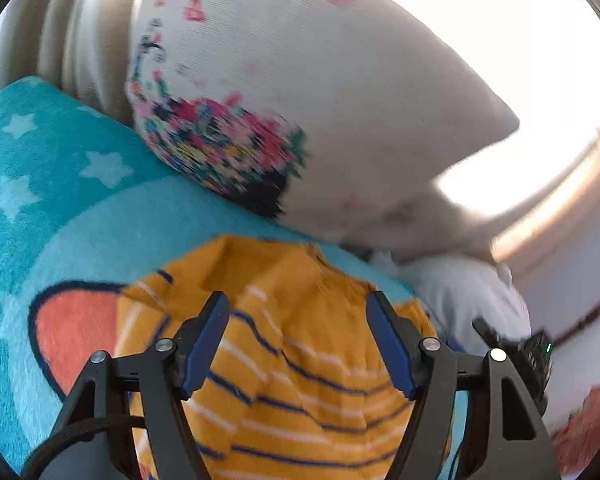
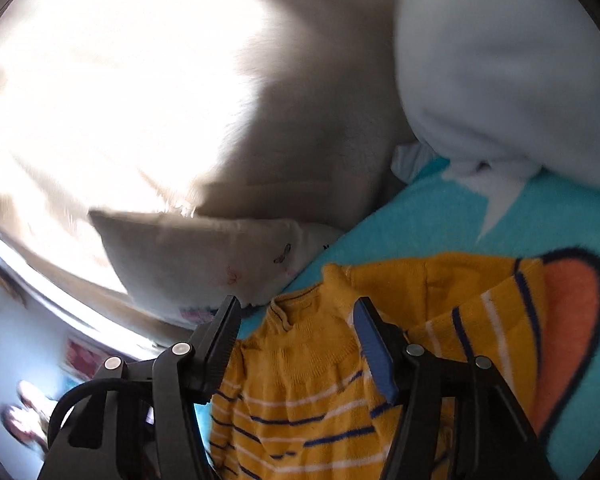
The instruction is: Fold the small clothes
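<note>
A small mustard-yellow knit sweater [image 1: 300, 364] with blue and white stripes lies on a turquoise blanket [image 1: 80, 216]. My left gripper [image 1: 298, 300] is open and hovers just above the sweater, which shows between its fingers. In the right wrist view the same sweater [image 2: 300, 392] lies with its collar toward the far side and one part folded over at the right. My right gripper [image 2: 296, 304] is open above the collar area, holding nothing.
A white pillow with a colourful print [image 1: 300, 92] leans at the blanket's far side, and also shows in the right wrist view [image 2: 204, 256]. A pale blue pillow [image 2: 500, 60] lies at the far right. An orange shape [image 2: 568, 328] is printed on the blanket.
</note>
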A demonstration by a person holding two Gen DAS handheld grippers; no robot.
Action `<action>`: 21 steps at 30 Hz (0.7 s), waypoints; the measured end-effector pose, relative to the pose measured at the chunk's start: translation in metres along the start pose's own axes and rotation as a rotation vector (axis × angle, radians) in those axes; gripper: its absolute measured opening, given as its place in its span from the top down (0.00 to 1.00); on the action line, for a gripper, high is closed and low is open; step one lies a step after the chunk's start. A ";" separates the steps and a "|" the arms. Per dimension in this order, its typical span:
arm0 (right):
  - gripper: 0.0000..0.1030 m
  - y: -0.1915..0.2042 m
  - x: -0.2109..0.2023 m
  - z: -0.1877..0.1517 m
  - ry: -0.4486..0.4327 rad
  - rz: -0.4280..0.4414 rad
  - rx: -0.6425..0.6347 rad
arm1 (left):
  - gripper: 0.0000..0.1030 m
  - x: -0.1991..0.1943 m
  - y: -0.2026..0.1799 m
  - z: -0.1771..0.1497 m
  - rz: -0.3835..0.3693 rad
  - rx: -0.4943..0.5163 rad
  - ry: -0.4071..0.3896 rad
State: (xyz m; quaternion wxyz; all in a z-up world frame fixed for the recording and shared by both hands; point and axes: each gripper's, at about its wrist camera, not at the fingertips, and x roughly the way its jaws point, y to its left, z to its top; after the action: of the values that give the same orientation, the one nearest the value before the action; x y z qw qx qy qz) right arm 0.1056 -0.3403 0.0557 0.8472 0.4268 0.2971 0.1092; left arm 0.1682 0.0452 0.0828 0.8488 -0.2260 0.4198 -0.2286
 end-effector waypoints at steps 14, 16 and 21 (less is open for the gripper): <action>0.44 0.005 0.065 -0.022 0.161 -0.328 -0.347 | 0.32 0.067 0.004 -0.001 0.321 0.187 0.052; 0.44 -0.006 0.061 -0.013 0.136 -0.351 -0.321 | 0.32 0.068 0.023 0.005 0.359 0.145 0.046; 0.49 -0.035 0.048 0.008 0.103 -0.341 -0.184 | 0.32 0.059 0.053 0.015 0.276 -0.008 0.048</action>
State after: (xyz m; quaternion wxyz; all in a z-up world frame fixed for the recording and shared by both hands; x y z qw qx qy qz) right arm 0.1463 -0.3462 0.0118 0.8726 0.2848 0.3967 0.0125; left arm 0.2230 0.0558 0.0244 0.8610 -0.1638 0.4679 -0.1135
